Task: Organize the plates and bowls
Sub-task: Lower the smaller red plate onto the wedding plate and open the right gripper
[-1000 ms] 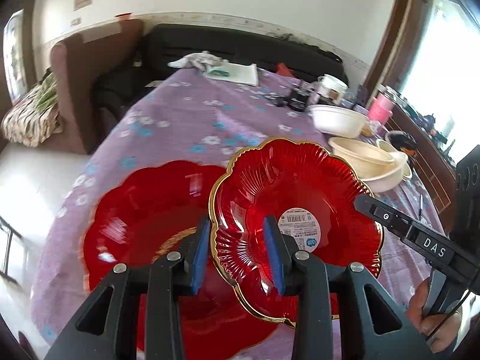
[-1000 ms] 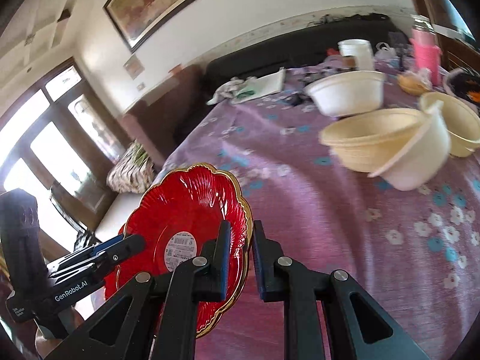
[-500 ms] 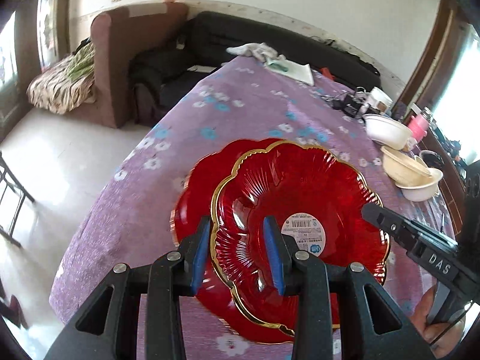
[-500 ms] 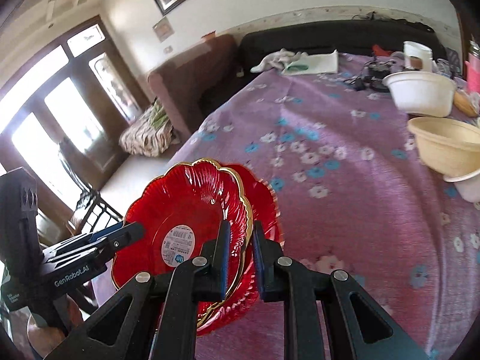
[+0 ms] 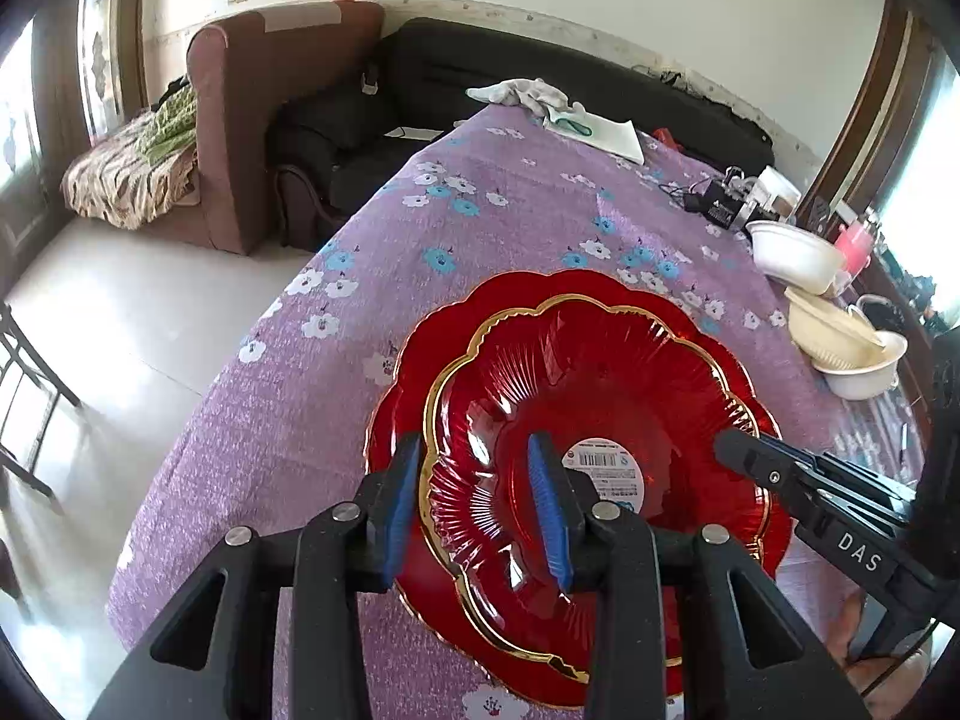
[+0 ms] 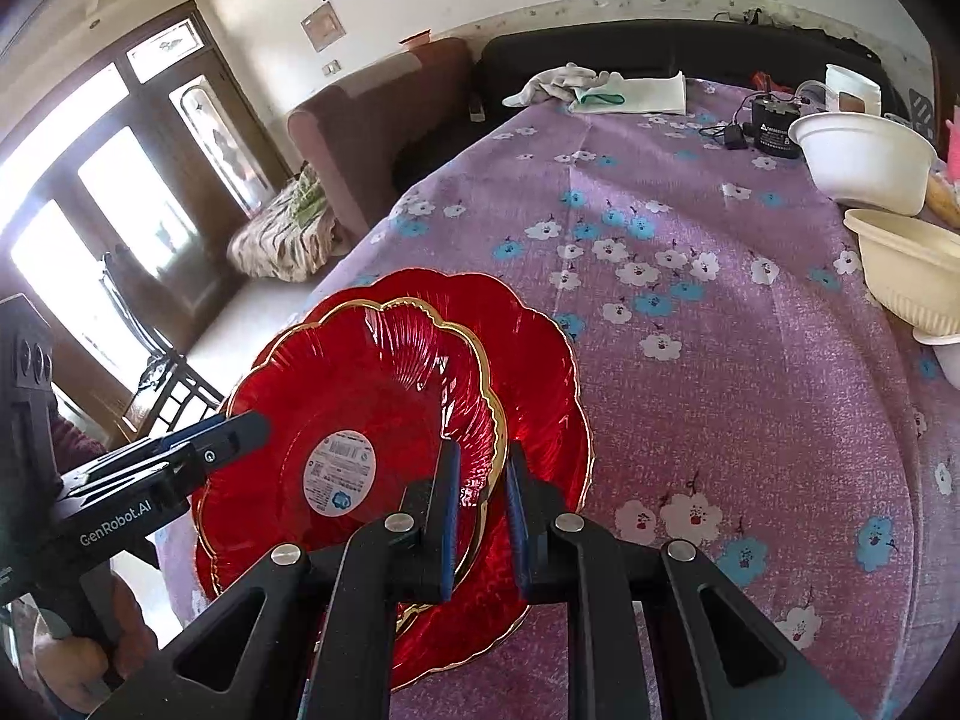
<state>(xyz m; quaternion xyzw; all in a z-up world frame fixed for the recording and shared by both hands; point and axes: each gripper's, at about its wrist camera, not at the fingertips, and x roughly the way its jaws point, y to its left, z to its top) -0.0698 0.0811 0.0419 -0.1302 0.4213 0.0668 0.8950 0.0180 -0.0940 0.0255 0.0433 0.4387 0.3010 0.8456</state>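
A red scalloped plate with a gold rim and a white sticker point(image 5: 594, 396) point(image 6: 360, 396) is held by both grippers just over a larger red plate point(image 5: 414, 360) point(image 6: 540, 372) that lies on the purple flowered tablecloth. My left gripper point(image 5: 474, 504) is shut on the upper plate's left rim. My right gripper point(image 6: 480, 492) is shut on its right rim. Each gripper shows in the other's view, the right one point(image 5: 780, 468) and the left one point(image 6: 198, 450). The upper plate covers most of the lower one.
White and cream bowls point(image 5: 840, 336) point(image 6: 864, 162) stand at the table's right side. A cloth and paper point(image 5: 558, 108) lie at the far end. Black electronics point(image 6: 774, 126) sit near the bowls. The table edge point(image 5: 240, 372) drops to the floor on the left.
Both grippers have carried the upper plate left and nearer, until it sits centred over the larger red plate. The bowls have slid toward the right edge of both views.
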